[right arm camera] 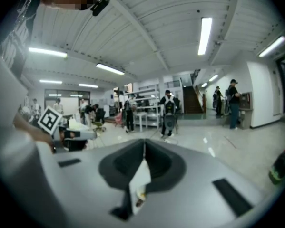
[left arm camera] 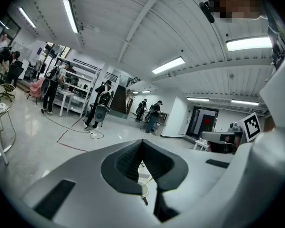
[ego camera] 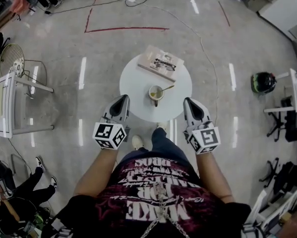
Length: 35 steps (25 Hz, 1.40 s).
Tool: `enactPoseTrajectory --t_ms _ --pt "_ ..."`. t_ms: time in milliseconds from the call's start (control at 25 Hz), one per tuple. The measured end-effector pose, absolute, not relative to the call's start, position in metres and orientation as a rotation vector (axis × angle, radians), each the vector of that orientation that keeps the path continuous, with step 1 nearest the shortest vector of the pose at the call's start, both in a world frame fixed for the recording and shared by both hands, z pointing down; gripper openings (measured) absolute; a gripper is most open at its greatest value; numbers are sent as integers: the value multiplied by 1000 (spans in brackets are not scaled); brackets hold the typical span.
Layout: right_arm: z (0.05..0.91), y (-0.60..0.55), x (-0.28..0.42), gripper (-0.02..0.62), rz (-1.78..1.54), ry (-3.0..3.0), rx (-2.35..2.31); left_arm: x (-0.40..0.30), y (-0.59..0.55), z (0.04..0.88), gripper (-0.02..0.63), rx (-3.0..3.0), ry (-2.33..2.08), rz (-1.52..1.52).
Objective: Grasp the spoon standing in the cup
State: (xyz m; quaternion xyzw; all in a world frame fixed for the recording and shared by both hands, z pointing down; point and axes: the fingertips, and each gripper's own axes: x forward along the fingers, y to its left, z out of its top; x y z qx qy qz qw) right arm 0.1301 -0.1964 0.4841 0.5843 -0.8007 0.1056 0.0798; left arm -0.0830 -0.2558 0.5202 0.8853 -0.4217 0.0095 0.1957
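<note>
A small cup (ego camera: 156, 94) stands near the middle of the round white table (ego camera: 133, 81). A gold spoon (ego camera: 167, 89) stands in it, its handle leaning out to the right. My left gripper (ego camera: 123, 100) hovers at the table's near left edge, shut and holding nothing. Over the near right edge, my right gripper (ego camera: 189, 103) is also shut and holds nothing. The cup sits between the two tips and a little beyond them. In the left gripper view the jaws (left arm camera: 142, 144) meet, and the cup (left arm camera: 143, 190) and spoon handle (left arm camera: 149, 179) show through the gap below. The right gripper view shows closed jaws (right arm camera: 143, 141) with the cup (right arm camera: 140, 196) below.
A book (ego camera: 160, 63) with black glasses (ego camera: 164, 63) on it lies at the table's far side. A white side table (ego camera: 4, 103) stands to the left, a dark helmet (ego camera: 262, 82) and desks to the right. Cables and red tape lines cross the floor beyond.
</note>
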Motion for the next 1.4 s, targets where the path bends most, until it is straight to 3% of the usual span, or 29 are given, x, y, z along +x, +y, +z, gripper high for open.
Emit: enactPoseTrajectory --t_ms 960,1400 --pt "667 -273 183 34 827 -2210 1434 -16 -301 696 25 2196 -1071 308" --pt "745 -285 180 37 988 -2098 1325 -33 -304 735 25 2018 -1102 326"
